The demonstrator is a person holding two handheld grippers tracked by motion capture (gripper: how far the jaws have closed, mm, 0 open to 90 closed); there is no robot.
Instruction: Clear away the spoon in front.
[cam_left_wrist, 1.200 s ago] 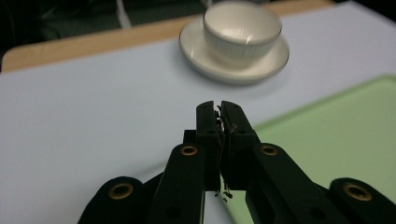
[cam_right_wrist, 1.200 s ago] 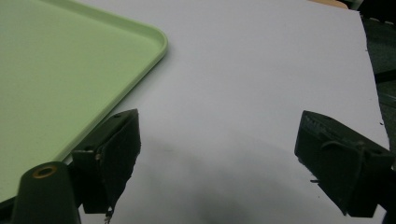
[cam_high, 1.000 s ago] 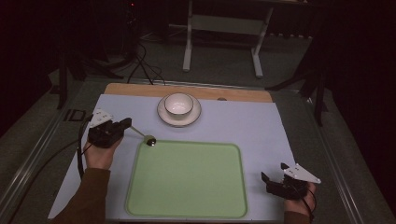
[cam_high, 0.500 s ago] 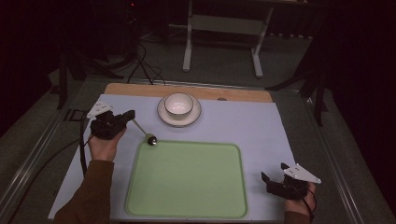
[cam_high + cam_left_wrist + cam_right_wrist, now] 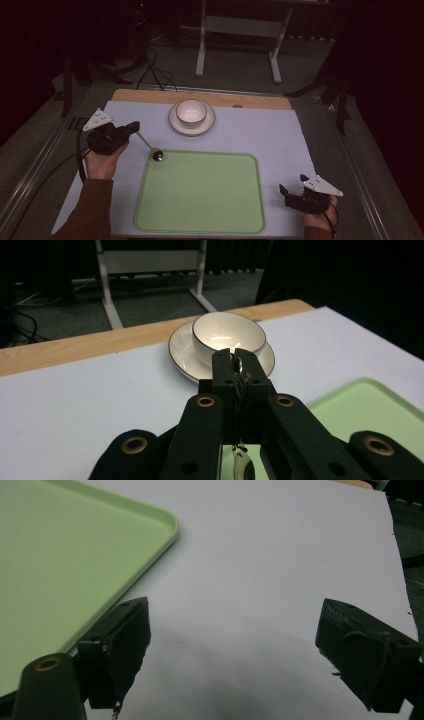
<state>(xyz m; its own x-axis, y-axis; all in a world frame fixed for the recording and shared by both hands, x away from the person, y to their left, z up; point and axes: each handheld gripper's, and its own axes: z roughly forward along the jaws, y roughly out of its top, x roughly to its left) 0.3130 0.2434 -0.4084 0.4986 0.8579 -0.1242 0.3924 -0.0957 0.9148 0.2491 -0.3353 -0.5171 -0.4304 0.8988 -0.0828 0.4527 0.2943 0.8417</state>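
Observation:
My left gripper point(image 5: 133, 128) is shut on the thin handle of a metal spoon point(image 5: 157, 155). The spoon slants down to the right, its bowl at the far left corner of the green tray point(image 5: 200, 220). In the left gripper view the jaws point(image 5: 235, 357) are pressed together on the handle, and the spoon's bowl point(image 5: 241, 471) peeks out below them. Beyond stands a white bowl point(image 5: 227, 332) on a saucer point(image 5: 182, 347). My right gripper point(image 5: 291, 191) rests open at the tray's near right corner. Its jaws point(image 5: 235, 645) stand wide apart over bare white cloth.
The white bowl point(image 5: 191, 111) and saucer point(image 5: 176, 123) sit at the far middle of the white cloth point(image 5: 260, 132). A wooden strip point(image 5: 150, 96) runs along the table's far edge. A metal stand point(image 5: 202, 45) and cables lie on the floor beyond.
My left gripper has lifted a little with the spoon, and the spoon now slants down more steeply toward the tray's corner. The right gripper has stayed put.

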